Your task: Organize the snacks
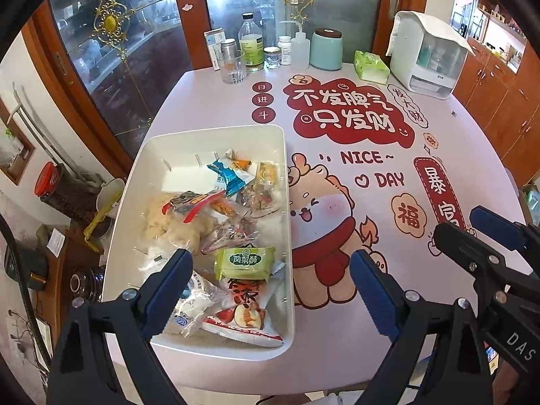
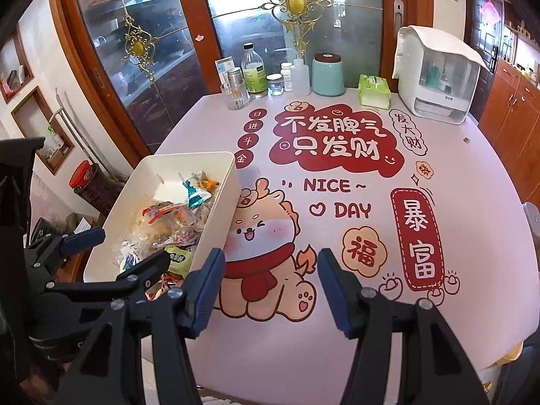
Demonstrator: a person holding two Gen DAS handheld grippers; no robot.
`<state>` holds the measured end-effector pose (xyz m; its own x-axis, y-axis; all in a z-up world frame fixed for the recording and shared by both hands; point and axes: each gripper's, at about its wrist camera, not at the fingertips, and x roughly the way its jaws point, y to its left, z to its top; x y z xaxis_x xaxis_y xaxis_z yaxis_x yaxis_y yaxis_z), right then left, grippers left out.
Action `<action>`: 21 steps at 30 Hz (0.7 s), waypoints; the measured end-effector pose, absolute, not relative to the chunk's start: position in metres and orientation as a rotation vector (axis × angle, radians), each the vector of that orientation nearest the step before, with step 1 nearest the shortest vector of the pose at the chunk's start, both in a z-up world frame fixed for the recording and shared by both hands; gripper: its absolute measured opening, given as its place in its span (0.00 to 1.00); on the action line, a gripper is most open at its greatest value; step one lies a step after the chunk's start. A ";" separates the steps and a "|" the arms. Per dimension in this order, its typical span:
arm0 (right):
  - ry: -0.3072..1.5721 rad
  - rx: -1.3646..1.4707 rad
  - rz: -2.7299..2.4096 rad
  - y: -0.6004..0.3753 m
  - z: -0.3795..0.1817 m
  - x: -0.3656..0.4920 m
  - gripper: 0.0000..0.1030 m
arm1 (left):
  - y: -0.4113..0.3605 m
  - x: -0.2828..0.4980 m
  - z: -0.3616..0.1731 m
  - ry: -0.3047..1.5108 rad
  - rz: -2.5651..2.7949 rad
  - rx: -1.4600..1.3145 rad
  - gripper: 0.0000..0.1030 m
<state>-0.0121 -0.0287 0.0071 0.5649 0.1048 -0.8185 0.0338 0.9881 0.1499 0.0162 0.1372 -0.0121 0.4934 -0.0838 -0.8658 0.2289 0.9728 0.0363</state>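
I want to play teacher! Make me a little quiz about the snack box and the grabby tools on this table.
1. True or false: the left tool is holding a snack.
2. Where do the snacks lie? A) scattered on the table mat B) in the white bin C) in the teal canister
3. Fill in: the green snack packet lies near the bin's ____ end, close to the tools.

Key:
1. False; both it and the right tool are open with nothing between the fingers.
2. B
3. near
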 end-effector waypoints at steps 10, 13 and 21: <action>0.975 0.162 0.038 -0.025 0.005 -0.011 0.56 | 0.139 0.017 -0.013 1.038 -0.189 0.153 0.91; 0.976 0.162 0.040 -0.024 0.005 -0.010 0.56 | 0.146 0.018 -0.014 1.039 -0.188 0.153 0.91; 0.982 0.174 0.036 -0.009 0.000 -0.009 0.56 | 0.159 0.020 -0.016 1.041 -0.191 0.151 0.91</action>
